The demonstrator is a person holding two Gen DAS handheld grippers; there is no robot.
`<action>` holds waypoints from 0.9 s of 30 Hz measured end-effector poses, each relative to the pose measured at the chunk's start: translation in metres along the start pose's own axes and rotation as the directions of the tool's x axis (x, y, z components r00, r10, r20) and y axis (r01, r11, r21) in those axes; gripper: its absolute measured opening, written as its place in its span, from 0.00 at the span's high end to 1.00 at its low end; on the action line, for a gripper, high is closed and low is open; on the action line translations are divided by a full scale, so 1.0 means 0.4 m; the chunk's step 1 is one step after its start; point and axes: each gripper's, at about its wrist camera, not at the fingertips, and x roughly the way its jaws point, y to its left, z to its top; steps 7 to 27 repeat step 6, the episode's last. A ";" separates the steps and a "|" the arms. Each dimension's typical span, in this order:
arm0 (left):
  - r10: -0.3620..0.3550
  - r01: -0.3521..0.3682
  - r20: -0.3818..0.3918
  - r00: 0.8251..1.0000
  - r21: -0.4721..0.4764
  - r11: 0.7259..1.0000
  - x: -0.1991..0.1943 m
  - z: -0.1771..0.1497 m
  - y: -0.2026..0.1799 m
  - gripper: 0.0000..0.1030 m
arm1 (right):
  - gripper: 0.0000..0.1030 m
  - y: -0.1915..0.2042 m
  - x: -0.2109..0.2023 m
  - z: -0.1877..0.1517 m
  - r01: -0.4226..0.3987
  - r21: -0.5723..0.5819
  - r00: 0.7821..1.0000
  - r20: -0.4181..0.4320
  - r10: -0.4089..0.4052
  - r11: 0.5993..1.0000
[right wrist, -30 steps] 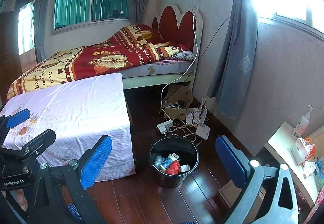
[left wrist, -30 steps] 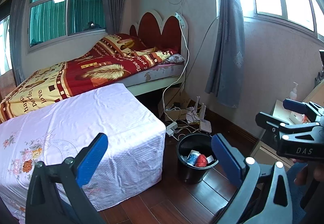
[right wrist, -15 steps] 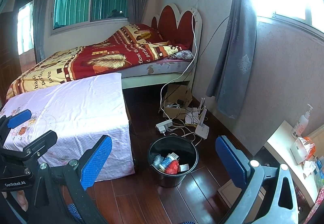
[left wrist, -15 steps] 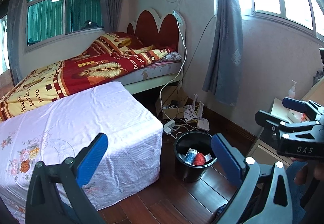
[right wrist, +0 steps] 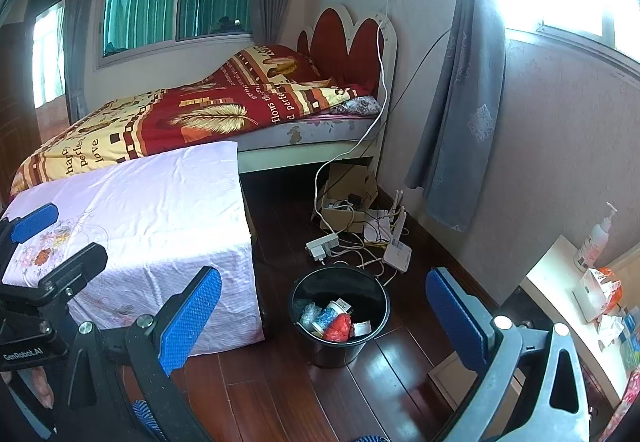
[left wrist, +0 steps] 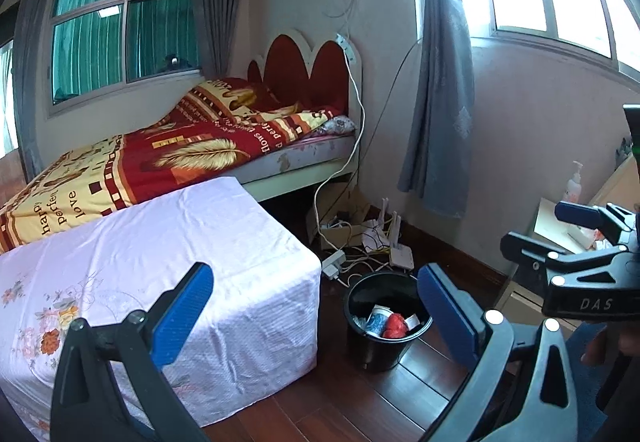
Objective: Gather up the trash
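Note:
A black trash bin point(left wrist: 360, 342) stands on the wooden floor beside the covered table; it also shows in the right wrist view point(right wrist: 376, 306). Inside lie several pieces of trash: a red crumpled wrapper point(left wrist: 395, 325), a blue-white cup point(left wrist: 377, 318) and, in the right wrist view, a red wrapper point(right wrist: 338, 325) and clear plastic point(right wrist: 309, 313). My left gripper point(left wrist: 316, 316) is open and empty, above and short of the bin. My right gripper point(right wrist: 324, 316) is open and empty, also held high over the floor near the bin.
A table under a pink floral cloth point(left wrist: 132, 266) fills the left. A bed point(left wrist: 192, 150) stands behind it. A power strip point(right wrist: 322, 243), cables, routers point(right wrist: 397, 252) and a cardboard box point(right wrist: 344, 210) lie on the floor by the wall. A side desk point(right wrist: 568, 298) with a pump bottle point(right wrist: 596, 242) stands right.
Both views have drifted slightly: the bin sits a little more to the left in each frame than one second ago. Both grippers stay open and empty.

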 end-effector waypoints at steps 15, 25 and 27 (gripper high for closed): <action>-0.037 0.037 -0.006 0.999 -0.017 0.999 0.004 0.000 0.002 0.00 | 0.00 -0.001 0.001 -0.002 -0.003 0.001 1.000 -0.002 0.003 1.000; -0.037 0.037 -0.006 0.999 -0.017 0.999 0.004 0.000 0.002 0.00 | 0.00 -0.001 0.001 -0.002 -0.003 0.001 1.000 -0.002 0.003 1.000; -0.037 0.037 -0.006 0.999 -0.017 0.999 0.004 0.000 0.002 0.00 | 0.00 -0.001 0.001 -0.002 -0.003 0.001 1.000 -0.002 0.003 1.000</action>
